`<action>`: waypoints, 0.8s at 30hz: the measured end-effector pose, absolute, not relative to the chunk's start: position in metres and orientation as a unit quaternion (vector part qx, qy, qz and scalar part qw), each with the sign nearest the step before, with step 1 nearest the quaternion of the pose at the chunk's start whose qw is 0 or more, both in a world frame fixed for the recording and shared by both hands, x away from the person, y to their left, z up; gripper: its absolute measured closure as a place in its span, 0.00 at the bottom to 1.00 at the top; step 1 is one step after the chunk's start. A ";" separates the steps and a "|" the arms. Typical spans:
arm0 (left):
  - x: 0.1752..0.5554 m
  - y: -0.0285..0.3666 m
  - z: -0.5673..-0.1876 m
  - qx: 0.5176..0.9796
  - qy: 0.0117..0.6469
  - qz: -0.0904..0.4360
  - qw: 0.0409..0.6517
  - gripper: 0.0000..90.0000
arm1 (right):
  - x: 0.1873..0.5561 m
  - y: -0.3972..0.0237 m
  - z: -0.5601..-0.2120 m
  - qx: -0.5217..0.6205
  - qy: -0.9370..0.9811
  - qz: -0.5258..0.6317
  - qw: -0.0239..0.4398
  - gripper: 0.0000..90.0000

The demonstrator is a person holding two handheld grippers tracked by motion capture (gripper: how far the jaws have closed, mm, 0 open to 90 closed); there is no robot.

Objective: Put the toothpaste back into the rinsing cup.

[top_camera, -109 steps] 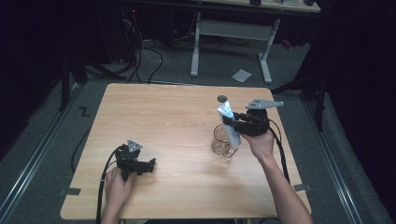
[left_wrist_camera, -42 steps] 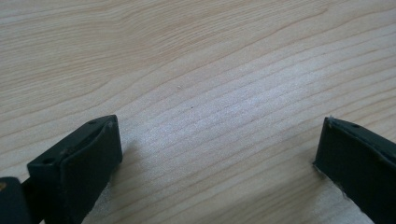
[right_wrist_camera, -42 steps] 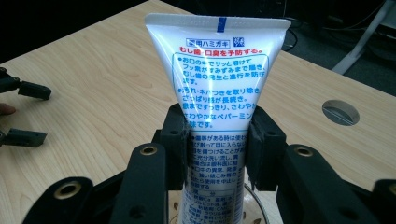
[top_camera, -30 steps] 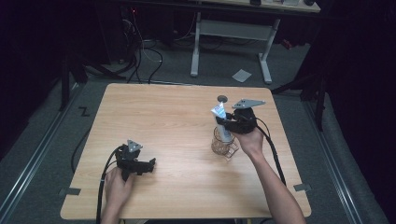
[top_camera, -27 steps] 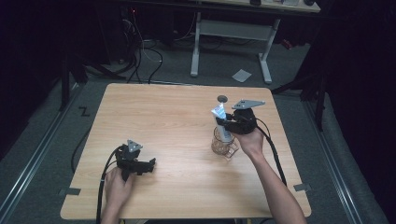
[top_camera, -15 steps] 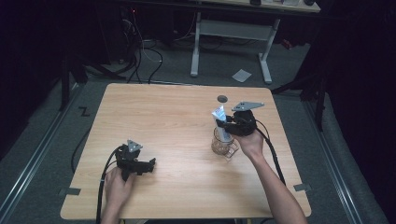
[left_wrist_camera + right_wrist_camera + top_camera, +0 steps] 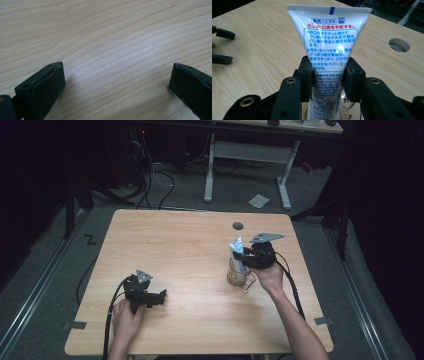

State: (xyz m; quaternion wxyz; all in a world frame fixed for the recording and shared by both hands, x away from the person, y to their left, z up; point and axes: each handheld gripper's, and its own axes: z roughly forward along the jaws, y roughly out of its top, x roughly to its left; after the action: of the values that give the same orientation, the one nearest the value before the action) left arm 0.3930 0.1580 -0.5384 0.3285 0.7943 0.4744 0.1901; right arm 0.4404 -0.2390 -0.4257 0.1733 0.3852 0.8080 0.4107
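Now my right claw (image 7: 327, 72) pinches toothpaste tube (image 7: 328, 37) | glass mug (image 7: 239, 275) directly below | lowering straight, releasing once seated | left claw (image 7: 115, 82) spread on counter (image 7: 190, 250)

Bare forearms, two black handheld grippers, left gripper (image 7: 161, 296), right gripper (image 7: 243, 257), each topped by a grey three-cornered plate, trailing black cables, brass-coloured screw eyelets on the jaws
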 end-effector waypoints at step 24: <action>0.393 0.158 -0.538 0.794 0.474 0.190 0.329 0.01 | 0.434 -0.246 -0.439 0.392 0.808 0.408 0.164 0.70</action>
State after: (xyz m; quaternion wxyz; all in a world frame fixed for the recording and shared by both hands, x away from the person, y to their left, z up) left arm 0.3930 0.1580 -0.5384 0.3285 0.7943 0.4744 0.1901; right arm 0.4337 -0.2458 -0.4389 0.1638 0.3925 0.8079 0.4080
